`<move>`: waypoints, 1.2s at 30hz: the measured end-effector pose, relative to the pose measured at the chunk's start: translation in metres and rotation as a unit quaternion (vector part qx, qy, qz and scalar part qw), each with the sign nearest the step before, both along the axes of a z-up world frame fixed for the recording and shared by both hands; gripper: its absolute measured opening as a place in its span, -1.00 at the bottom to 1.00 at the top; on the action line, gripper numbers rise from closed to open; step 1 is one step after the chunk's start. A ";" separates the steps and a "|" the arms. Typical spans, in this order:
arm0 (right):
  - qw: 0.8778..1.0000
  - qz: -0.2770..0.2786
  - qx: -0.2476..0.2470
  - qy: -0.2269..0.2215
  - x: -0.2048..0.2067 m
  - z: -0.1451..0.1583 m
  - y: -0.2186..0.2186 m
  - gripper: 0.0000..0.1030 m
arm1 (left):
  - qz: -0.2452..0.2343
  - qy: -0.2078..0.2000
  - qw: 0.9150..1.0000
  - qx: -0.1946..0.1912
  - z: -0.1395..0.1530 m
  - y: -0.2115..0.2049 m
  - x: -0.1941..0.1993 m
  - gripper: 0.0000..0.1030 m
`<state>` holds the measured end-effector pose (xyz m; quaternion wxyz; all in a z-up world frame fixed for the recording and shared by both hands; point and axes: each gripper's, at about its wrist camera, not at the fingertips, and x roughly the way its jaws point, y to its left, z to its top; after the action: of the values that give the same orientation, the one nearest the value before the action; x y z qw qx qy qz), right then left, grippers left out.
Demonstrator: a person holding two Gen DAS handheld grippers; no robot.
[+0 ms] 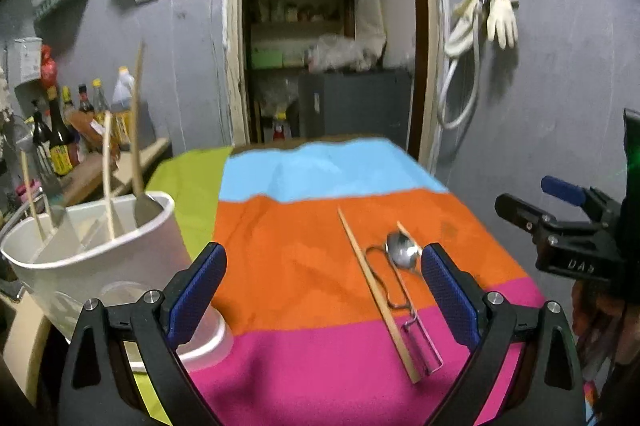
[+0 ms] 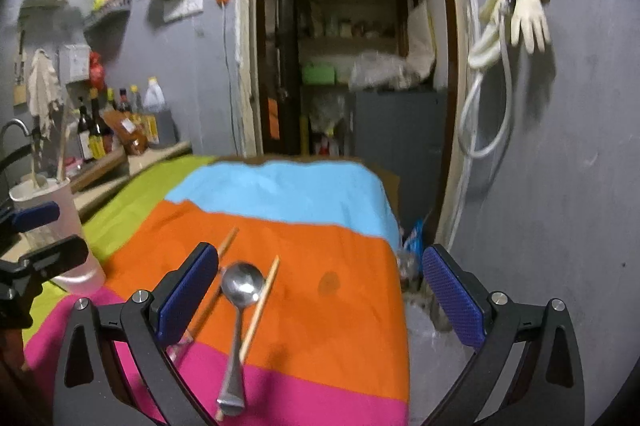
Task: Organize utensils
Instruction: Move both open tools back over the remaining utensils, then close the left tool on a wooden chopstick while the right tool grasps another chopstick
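Hanging above the near edge of the striped cloth (image 2: 344, 258), the right gripper (image 2: 320, 300) stood spread wide with nothing between its pads, probably lined up for a pick. A metal spoon (image 2: 239, 310) lay just ahead of it, toward its left finger, with one chopstick (image 2: 262, 306) touching it on the right and another (image 2: 216, 284) on the left. The left gripper (image 1: 322, 290), equally wide and empty, hovered beside the white holder (image 1: 100, 250) at the cloth's left edge, where utensils already stood upright, likely the destination.

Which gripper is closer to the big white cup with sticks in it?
Left. The left gripper hovers right beside the white cup; the right gripper is across the cloth, over the spoon.
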<state>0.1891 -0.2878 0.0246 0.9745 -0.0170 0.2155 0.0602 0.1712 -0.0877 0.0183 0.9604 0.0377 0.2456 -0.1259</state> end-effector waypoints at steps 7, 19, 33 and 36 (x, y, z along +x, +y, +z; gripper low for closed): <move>0.997 0.011 0.009 0.082 0.017 -0.021 -0.006 0.90 | -0.012 0.059 0.998 0.037 -0.024 -0.013 0.022 0.85; 0.986 0.053 0.016 0.154 0.038 -0.041 0.001 0.15 | -0.050 0.167 0.984 0.034 -0.060 -0.018 0.062 0.05; 0.977 0.082 0.035 0.194 0.052 -0.052 0.007 0.00 | -0.070 0.207 0.976 -0.004 -0.064 -0.021 0.090 -0.25; 0.976 0.086 0.029 0.198 0.054 -0.053 0.011 -0.01 | -0.077 0.214 0.974 -0.005 -0.066 -0.023 0.096 -0.31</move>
<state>0.2428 -0.2765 -0.0287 0.9036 0.0056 0.4003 0.1523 0.2673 -0.1107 -0.0473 0.8731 0.0243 0.4413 -0.2058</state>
